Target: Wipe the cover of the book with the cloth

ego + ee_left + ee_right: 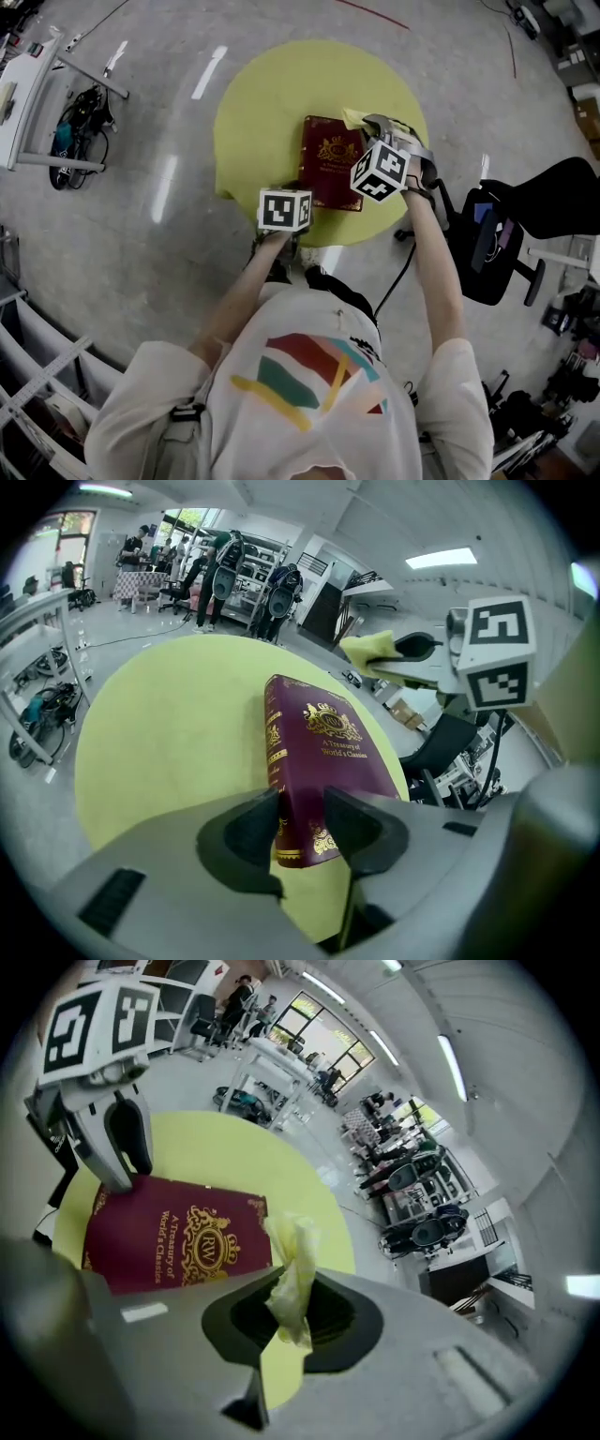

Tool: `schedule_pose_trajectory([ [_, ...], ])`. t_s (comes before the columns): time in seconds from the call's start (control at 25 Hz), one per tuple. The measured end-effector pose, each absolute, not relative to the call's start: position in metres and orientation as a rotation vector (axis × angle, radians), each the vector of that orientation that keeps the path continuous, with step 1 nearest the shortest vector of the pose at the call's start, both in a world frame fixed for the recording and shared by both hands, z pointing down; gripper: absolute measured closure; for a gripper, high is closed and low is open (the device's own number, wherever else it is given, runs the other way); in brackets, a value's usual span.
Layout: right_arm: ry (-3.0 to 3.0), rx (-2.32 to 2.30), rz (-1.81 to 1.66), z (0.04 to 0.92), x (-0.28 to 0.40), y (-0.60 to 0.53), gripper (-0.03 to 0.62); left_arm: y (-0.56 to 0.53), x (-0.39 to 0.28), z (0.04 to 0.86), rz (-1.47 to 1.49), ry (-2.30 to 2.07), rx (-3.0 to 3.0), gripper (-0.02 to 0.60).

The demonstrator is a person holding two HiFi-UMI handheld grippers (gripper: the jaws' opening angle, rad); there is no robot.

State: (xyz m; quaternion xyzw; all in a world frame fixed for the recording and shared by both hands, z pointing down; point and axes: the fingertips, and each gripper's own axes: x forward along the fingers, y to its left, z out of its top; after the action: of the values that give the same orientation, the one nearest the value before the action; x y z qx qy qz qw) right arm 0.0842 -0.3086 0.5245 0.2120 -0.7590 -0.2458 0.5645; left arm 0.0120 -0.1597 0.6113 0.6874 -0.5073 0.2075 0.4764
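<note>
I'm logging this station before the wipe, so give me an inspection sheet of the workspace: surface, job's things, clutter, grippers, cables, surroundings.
Surface: round yellow table, bare around the book.
Job's things: book lies flat, cover up; yellow cloth is bunched in the right gripper's jaws.
Clutter: nothing seen on the table.
Grippers: left gripper, jaws shut on the book's near corner; right gripper, jaws shut on the cloth, by the book's far corner.
Cables: one cable hangs below the right arm; a tangle lies on the floor at left.
Surroundings: black chair at right; people far off.
</note>
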Motion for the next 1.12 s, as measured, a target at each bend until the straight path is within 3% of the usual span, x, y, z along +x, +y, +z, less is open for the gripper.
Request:
schedule_pose_trajectory([
  [0.44,-1.632,0.309,-0.472,0.596,0.083,-0.324,0.566,-0.159,0.013,0.613,0.508,-1.239,1.678,0.425],
  [1.12,-1.641,0.162,-0.329,0.601,0.087,-0.283,0.566,-0.159,0.013,0.612,0.490,-1.240,1.682,0.425],
])
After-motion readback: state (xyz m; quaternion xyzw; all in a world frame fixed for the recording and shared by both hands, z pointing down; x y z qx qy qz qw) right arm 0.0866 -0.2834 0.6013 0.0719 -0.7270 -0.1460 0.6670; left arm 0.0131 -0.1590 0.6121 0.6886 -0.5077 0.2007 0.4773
